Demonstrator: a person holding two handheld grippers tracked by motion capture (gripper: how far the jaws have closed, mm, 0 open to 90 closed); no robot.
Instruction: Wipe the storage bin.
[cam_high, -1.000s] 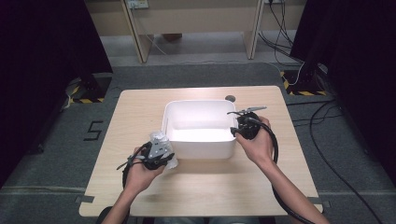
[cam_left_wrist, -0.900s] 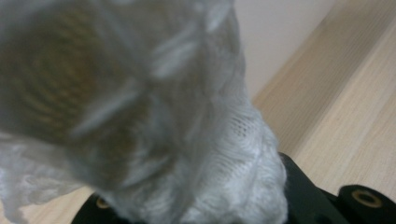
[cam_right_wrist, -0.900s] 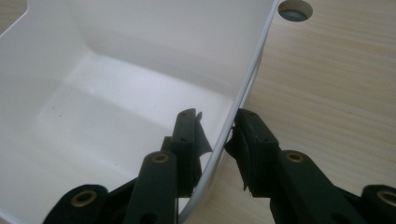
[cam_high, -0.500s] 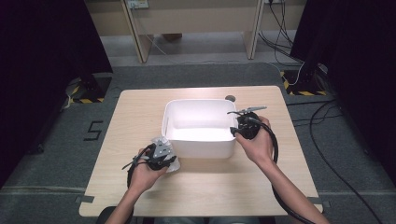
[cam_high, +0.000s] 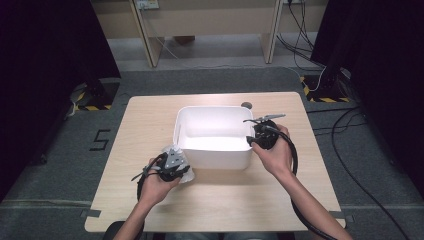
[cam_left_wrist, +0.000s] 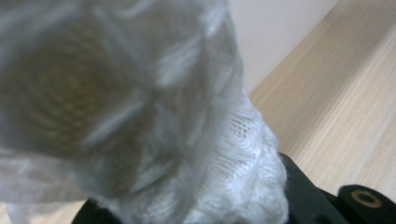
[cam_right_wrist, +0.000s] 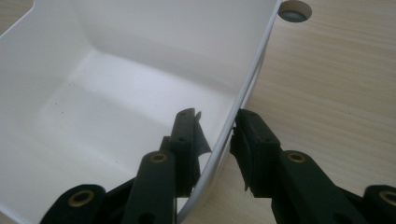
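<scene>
1. A dark digit "5" is marked on the grey floor, just left of the worktop.
2. Nothing else can be read; the label on the far cabinet is too blurred.

A recording lab or studio is showing here: black curtains are hanging at nine and three o'clock around a lone wooden table, cables are trailing over grey carpet toward twelve, and hazard-striped stand feet are sitting at ten and two.
</scene>
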